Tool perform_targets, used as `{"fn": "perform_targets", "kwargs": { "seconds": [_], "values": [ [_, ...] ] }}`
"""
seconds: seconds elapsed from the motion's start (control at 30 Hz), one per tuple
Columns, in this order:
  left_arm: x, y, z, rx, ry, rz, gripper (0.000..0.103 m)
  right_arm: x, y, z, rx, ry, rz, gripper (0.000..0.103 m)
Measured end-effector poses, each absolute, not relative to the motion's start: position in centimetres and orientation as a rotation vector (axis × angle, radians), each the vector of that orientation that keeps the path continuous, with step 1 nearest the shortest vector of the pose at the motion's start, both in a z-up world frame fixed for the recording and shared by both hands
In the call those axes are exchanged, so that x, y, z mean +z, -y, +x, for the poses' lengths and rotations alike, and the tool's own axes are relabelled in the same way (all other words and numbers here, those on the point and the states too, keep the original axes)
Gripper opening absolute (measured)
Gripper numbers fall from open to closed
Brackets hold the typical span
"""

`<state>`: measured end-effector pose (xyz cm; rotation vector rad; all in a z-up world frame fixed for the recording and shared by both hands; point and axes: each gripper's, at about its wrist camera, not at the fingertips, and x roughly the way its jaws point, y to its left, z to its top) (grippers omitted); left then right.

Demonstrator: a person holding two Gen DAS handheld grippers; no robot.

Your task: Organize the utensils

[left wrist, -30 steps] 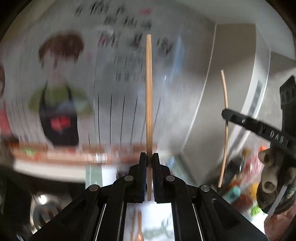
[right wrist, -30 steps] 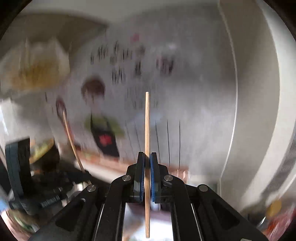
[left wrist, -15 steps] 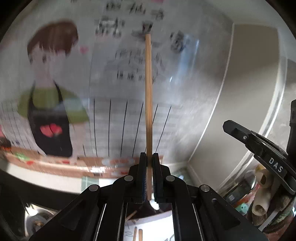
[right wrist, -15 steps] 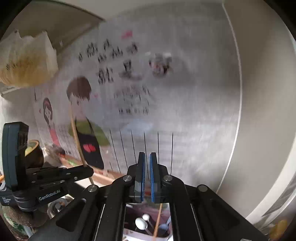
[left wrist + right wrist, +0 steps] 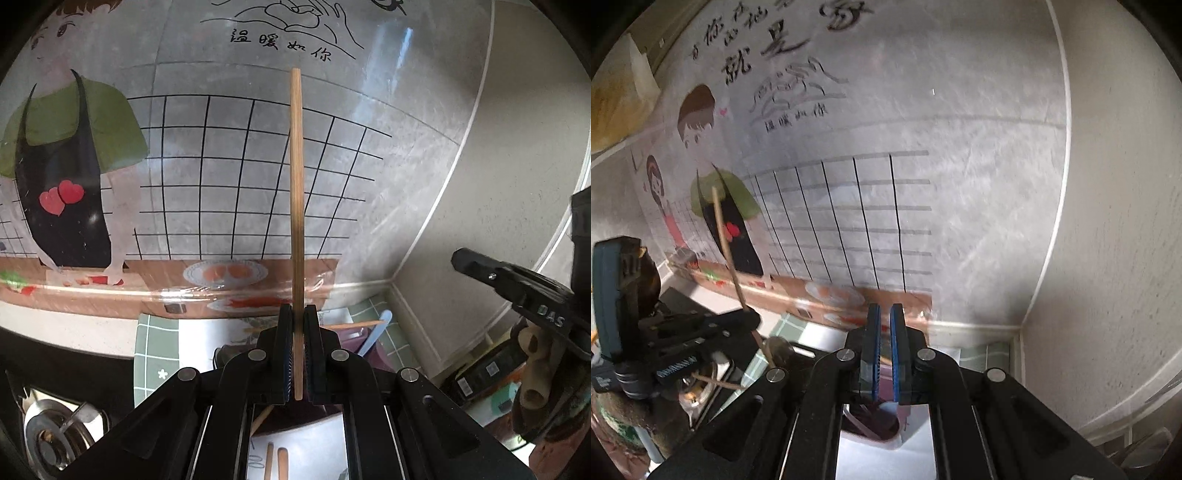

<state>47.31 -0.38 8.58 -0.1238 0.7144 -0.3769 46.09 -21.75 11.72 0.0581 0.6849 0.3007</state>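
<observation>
Left wrist view: one wooden chopstick (image 5: 296,221) stands upright, clamped between the pads of the left gripper (image 5: 296,354), its top rising before the illustrated wall sticker (image 5: 221,166). Beneath the jaws lies a dark purple utensil holder (image 5: 369,354) with one more stick (image 5: 354,325) and one pale blue handle (image 5: 373,338) leaning out of it. Two further wooden sticks (image 5: 276,461) show at the bottom edge. At right the right gripper (image 5: 517,291) enters. One steel burner (image 5: 55,439) sits lower left.

Right wrist view: the right gripper (image 5: 882,354) is closed, its blue pads nearly together with nothing seen between them, above the purple holder (image 5: 871,417). At left the left gripper (image 5: 701,332) grasps the single chopstick (image 5: 726,243), tilted.
</observation>
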Motion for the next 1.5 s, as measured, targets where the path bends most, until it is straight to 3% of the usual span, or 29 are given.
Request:
{"fn": "perform_targets", "kwargs": {
  "seconds": [0.23, 0.43, 0.73, 0.9, 0.97, 1.03, 1.3, 1.47, 1.5],
  "values": [
    [8.5, -0.7, 45.0, -0.396, -0.722, -0.135, 0.006, 8.6, 21.3, 47.2, 0.323, -0.802, 0.066, 0.005],
    [8.5, -1.1, 42.2, -0.406, -0.723, -0.129, 0.006, 5.3, 19.7, 48.0, 0.33, -0.872, 0.061, 0.023],
    [6.9, -2.4, 39.8, -0.403, -0.757, -0.151, 0.006, 1.9, 20.0, 46.9, 0.324, -0.887, 0.077, 0.027],
    [5.9, -2.4, 40.2, -0.409, -0.786, -0.17, 0.006, 3.8, 19.1, 48.7, 0.369, -0.812, -0.021, 0.027],
    [5.6, -2.3, 40.4, -0.416, -0.796, -0.174, 0.006, 4.2, 18.1, 50.0, 0.437, -0.837, -0.095, 0.043],
    [5.4, -2.2, 40.6, -0.42, -0.803, -0.177, 0.006, 3.5, 17.3, 51.3, 0.438, -0.876, -0.184, 0.046],
    [4.6, -2.6, 41.0, -0.42, -0.827, -0.193, 0.006, 0.3, 18.5, 55.0, 0.461, -1.045, -0.164, 0.045],
    [4.7, -3.0, 41.0, -0.418, -0.823, -0.203, 0.006, 0.2, 17.8, 55.0, 0.491, -1.073, -0.184, 0.01],
    [4.8, -3.1, 41.0, -0.417, -0.82, -0.205, 0.006, 0.6, 17.6, 54.8, 0.482, -1.065, -0.193, 0.009]
  ]
}}
